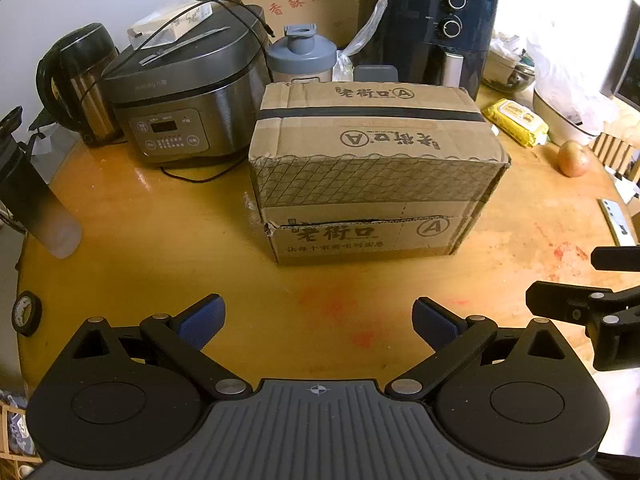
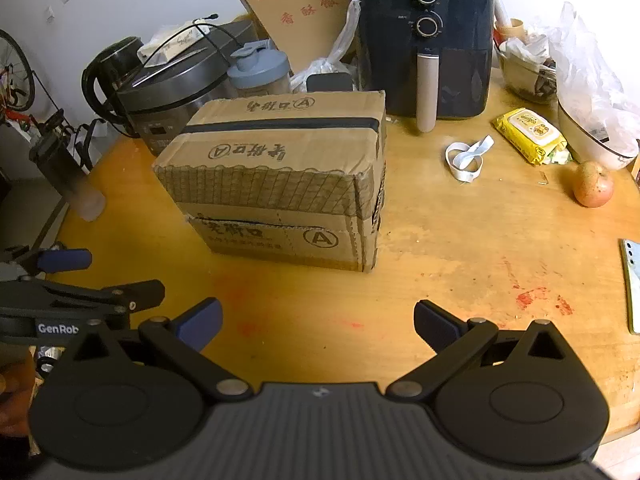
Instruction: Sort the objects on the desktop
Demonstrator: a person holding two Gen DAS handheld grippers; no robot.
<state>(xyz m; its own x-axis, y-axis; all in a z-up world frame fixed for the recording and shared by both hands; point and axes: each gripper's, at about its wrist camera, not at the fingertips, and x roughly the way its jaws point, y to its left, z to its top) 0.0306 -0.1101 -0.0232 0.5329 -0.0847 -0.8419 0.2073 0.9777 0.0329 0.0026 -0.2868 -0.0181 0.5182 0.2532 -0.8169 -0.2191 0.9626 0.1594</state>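
Note:
A taped cardboard box (image 1: 372, 168) stands in the middle of the round wooden table (image 1: 160, 264); it also shows in the right wrist view (image 2: 280, 184). My left gripper (image 1: 319, 322) is open and empty, held above bare table in front of the box. My right gripper (image 2: 318, 322) is open and empty, in front of the box's right corner. A yellow wipes pack (image 2: 530, 134), a white strap (image 2: 466, 158), an apple (image 2: 593, 189) and a phone (image 2: 632, 280) lie on the table's right side.
At the back stand a kettle (image 1: 76, 80), a rice cooker (image 1: 180, 92), a grey-lidded shaker bottle (image 1: 302, 56) and a dark air fryer (image 2: 424, 40). Bowls and plastic bags (image 2: 580, 80) crowd the back right. A dark bottle (image 1: 32, 200) and a tape roll (image 1: 26, 314) sit at the left edge.

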